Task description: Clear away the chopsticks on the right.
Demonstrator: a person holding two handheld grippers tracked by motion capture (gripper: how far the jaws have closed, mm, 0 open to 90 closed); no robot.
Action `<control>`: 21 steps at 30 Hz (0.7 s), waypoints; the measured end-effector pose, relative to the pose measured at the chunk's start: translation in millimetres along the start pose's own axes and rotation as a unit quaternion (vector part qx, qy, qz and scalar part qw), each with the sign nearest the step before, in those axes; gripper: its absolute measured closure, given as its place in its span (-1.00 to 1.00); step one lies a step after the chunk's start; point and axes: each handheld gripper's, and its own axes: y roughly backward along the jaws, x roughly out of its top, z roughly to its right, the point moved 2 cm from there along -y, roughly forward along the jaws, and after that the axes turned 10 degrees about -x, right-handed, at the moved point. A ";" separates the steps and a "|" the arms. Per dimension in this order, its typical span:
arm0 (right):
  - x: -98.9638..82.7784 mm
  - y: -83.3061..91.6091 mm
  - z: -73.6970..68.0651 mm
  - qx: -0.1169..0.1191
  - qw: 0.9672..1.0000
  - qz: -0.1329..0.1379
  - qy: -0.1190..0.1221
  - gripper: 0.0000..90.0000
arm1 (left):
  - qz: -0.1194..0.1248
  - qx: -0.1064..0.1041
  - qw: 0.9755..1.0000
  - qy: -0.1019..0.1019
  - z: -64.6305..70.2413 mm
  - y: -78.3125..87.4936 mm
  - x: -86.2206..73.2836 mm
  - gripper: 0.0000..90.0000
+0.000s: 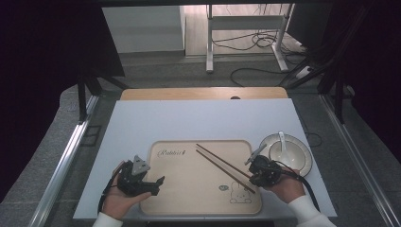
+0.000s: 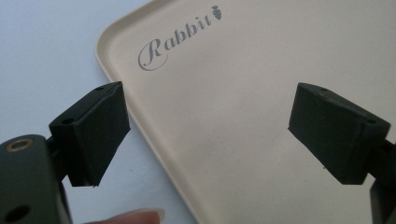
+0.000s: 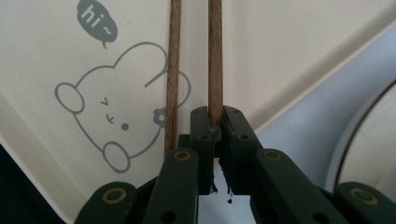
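High view: two chopsticks (image 1: pixel 224 163) lie slantwise on a beige tray (image 1: pixel 189 189). The right gripper (image 1: pixel 257 172) pinches one chopstick's near end; the other stick lies just beside the jaws. The left gripper (image 1: pixel 158 182) hovers over the tray's left edge, jaws wide, nothing between. A bowl (image 1: pixel 302 161) with a spoon (image 1: pixel 283 144) stands right of the tray. All rest on a white mat (image 1: pixel 198 118) over a wooden table (image 1: pixel 203 93); cables (image 1: pixel 255 42) trail across the floor behind.
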 end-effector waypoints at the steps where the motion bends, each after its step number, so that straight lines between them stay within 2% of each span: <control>1: -0.1 -1.2 -0.5 0.001 1.000 -0.002 0.000 0.84 | -0.001 0.000 1.000 0.000 -0.3 -0.2 -0.2 -0.73; 5: -0.7 -3.3 -3.6 0.005 1.000 -0.010 0.007 0.83 | -0.001 0.000 1.000 0.003 -1.1 0.3 -0.4 -0.73; 8: -0.5 -0.6 -6.3 0.007 1.000 -0.005 0.020 0.65 | -0.001 0.001 1.000 0.003 -1.1 0.1 -0.3 -0.73; 13: 11.1 13.8 -9.7 0.010 0.999 0.046 0.022 0.32 | -0.001 0.000 1.000 0.004 -0.8 -0.1 0.3 -0.73; 16: 27.1 16.4 -15.2 0.021 0.996 0.089 0.015 0.13 | -0.001 0.000 1.000 0.003 -0.7 -0.2 0.7 -0.73; 19: 47.3 12.7 -20.0 0.041 0.992 0.120 0.005 0.06 | 0.000 0.000 1.000 0.003 -1.2 0.2 0.7 -0.73; 20: 61.7 7.2 -21.1 0.049 0.991 0.127 -0.001 0.07 | 0.000 0.001 1.000 0.004 -1.3 0.3 0.6 -0.73; 21: 61.7 7.2 -21.1 0.049 0.991 0.127 -0.001 0.07 | 0.000 0.001 1.000 0.004 -1.5 0.4 0.3 -0.73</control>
